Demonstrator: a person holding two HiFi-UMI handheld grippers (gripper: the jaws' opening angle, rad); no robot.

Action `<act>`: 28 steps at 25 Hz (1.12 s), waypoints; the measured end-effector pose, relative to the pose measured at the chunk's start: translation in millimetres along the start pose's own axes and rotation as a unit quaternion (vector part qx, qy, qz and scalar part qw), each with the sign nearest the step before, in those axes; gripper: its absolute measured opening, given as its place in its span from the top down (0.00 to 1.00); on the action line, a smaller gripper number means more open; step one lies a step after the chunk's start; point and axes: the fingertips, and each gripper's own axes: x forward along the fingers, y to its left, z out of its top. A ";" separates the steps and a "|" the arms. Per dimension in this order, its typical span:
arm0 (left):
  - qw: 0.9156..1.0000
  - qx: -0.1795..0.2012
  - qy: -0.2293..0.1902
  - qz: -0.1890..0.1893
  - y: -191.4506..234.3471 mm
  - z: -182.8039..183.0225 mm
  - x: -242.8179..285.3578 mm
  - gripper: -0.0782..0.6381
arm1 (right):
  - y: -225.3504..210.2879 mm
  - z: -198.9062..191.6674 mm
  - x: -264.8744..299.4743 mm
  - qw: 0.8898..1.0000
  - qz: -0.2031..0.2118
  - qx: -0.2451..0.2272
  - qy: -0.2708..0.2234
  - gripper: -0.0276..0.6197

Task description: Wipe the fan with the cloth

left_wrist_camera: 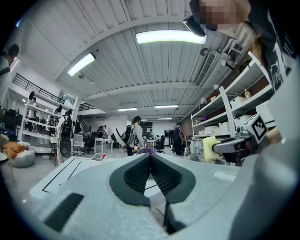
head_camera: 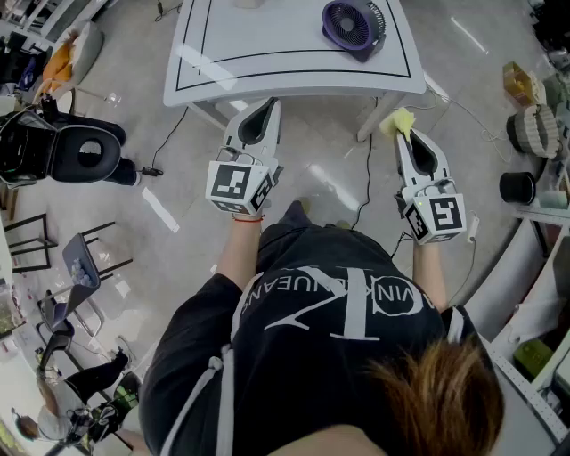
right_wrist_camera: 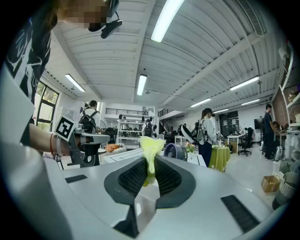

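Note:
A small purple fan (head_camera: pixel 353 27) stands on the white table (head_camera: pixel 267 71) near its right end; the same fan (right_wrist_camera: pixel 175 151) shows just past my right jaws. My right gripper (head_camera: pixel 405 134) is shut on a yellow cloth (head_camera: pixel 398 121), which sticks up between the pads as a crumpled tuft (right_wrist_camera: pixel 150 152). It hangs in front of the table's right corner, short of the fan. My left gripper (head_camera: pixel 270 111) is shut with nothing in it, level, just before the table's front edge. The left gripper view shows the cloth (left_wrist_camera: pixel 209 149) off to the right.
A black round stool (head_camera: pixel 86 155) stands on the floor at the left, with chairs (head_camera: pixel 80 258) nearer. Shelving and pots (head_camera: pixel 533 130) line the right side. Cables (head_camera: pixel 367 178) run across the floor under the table. People stand far back in the room.

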 end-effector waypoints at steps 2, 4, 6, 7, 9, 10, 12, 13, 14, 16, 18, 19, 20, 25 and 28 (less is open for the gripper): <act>1.000 0.003 -0.001 0.007 -6.2 0.2 0.3 0.88 | -4.1 -1.2 -4.5 1.000 -0.001 0.004 -0.001 0.89; 1.000 0.004 -0.002 0.012 -11.8 1.0 0.7 0.88 | -7.2 -1.3 -8.8 1.000 0.001 0.004 -0.001 0.89; 1.000 0.003 -0.002 0.016 -17.1 1.7 1.7 0.88 | -9.6 -0.4 -12.2 1.000 0.006 0.000 0.000 0.89; 1.000 0.003 -0.001 0.018 -19.8 1.6 2.5 0.88 | -10.9 -0.1 -13.4 1.000 0.009 -0.003 0.001 0.89; 1.000 0.002 0.002 0.021 -25.6 0.1 4.1 0.88 | -13.8 -1.0 -15.6 1.000 0.012 -0.008 0.002 0.89; 1.000 0.000 0.003 0.023 -29.3 -1.3 5.1 0.88 | -15.3 -2.2 -17.3 1.000 0.014 -0.009 0.003 0.89; 1.000 -0.005 0.005 0.025 -38.4 -5.0 7.5 0.88 | -19.1 -5.9 -22.8 1.000 0.017 -0.012 0.004 0.89; 1.000 -0.006 0.007 0.026 -43.3 -6.9 8.5 0.88 | -21.3 -8.0 -26.3 1.000 0.017 -0.014 0.006 0.89; 1.000 -0.006 0.008 0.027 -47.6 -8.4 9.2 0.88 | -23.0 -9.9 -29.6 1.000 0.018 -0.014 0.007 0.89; 0.999 -0.006 0.009 0.032 -53.7 -10.0 10.3 0.88 | -24.8 -12.8 -35.0 1.000 0.020 -0.013 0.007 0.89; 0.999 -0.008 0.010 0.035 -58.5 -11.8 12.8 0.88 | -26.0 -16.3 -39.0 1.000 0.024 -0.010 0.009 0.89; 0.999 -0.009 0.012 0.035 -61.5 -13.4 14.8 0.88 | -27.3 -18.8 -40.7 1.000 0.025 -0.008 0.010 0.89; 0.999 -0.008 0.014 0.034 -64.8 -15.3 17.2 0.88 | -29.2 -21.4 -42.0 1.000 0.025 -0.005 0.011 0.89; 0.999 -0.005 0.022 0.028 -70.4 -21.3 38.4 0.88 | -41.9 -29.0 -33.8 1.000 0.027 0.005 0.015 0.89; 0.999 -0.006 0.030 0.019 -66.7 -30.6 60.8 0.88 | -48.9 -34.9 -16.5 0.999 0.036 -0.003 0.023 0.89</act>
